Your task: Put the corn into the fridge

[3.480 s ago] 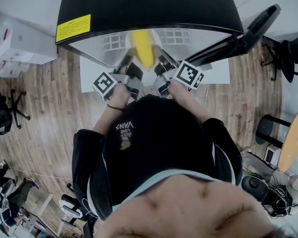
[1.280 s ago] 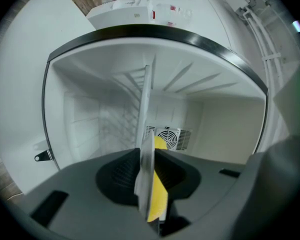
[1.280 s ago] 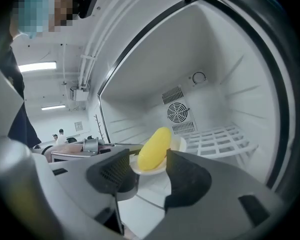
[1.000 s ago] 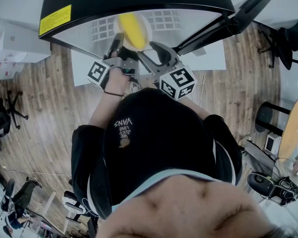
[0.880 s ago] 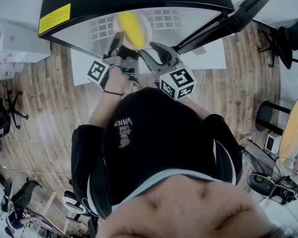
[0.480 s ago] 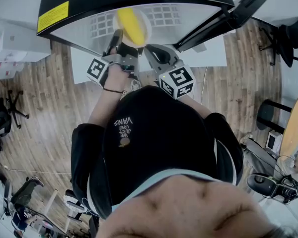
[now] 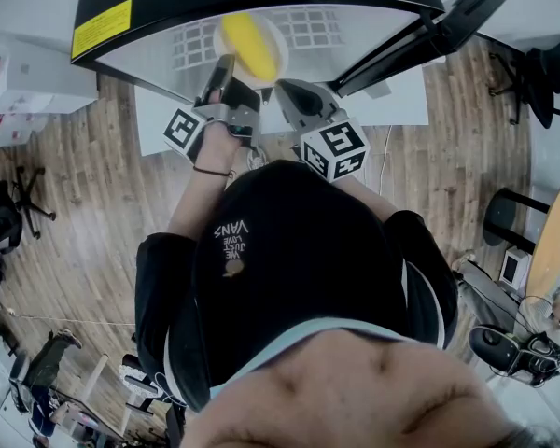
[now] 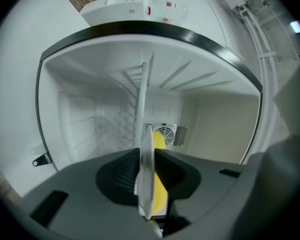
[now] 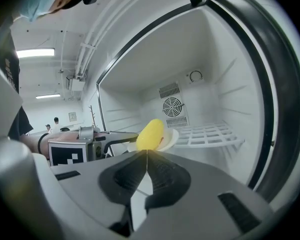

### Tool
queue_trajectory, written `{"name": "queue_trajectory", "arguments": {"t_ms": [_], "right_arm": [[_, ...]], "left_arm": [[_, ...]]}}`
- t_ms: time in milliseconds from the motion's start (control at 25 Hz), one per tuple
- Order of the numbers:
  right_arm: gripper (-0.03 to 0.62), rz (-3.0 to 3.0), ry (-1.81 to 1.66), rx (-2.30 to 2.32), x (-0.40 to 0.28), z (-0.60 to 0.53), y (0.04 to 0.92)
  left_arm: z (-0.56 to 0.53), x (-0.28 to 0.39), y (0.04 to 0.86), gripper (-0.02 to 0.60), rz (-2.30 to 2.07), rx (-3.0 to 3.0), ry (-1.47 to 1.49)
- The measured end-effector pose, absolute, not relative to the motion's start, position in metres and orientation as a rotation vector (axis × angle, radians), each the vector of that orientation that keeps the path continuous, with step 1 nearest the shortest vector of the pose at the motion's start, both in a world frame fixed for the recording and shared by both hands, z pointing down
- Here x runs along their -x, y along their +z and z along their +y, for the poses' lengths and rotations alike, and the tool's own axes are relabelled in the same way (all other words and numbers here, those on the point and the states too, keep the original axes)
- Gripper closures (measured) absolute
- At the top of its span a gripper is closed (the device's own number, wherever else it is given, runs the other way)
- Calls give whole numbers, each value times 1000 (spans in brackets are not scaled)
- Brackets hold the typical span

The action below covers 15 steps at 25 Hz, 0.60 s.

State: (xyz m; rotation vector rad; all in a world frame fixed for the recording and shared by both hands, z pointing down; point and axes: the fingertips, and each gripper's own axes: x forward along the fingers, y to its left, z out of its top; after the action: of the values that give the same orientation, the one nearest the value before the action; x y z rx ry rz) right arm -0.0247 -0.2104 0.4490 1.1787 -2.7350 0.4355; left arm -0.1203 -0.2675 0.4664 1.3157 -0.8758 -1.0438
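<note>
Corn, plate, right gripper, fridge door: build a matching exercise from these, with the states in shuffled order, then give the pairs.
Things:
1. corn
2. plate
3. right gripper
4. fridge door

States:
A. stands open
B. jaws together, nothing between them
C. lies on the plate
D. rim clamped in the left gripper

Pairs: 1-C, 2-D, 3-B, 4-A.
The right gripper's jaws have just been closing, on nothing.
</note>
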Motion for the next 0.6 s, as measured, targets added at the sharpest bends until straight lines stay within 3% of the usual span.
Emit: {"name": "queue_trajectory", "arguments": {"t_ms": [600], "right_arm": [[579, -2718, 495, -1278, 15, -229, 450]], "left_arm": [[-257, 121, 460, 514, -855, -1529, -959]]}}
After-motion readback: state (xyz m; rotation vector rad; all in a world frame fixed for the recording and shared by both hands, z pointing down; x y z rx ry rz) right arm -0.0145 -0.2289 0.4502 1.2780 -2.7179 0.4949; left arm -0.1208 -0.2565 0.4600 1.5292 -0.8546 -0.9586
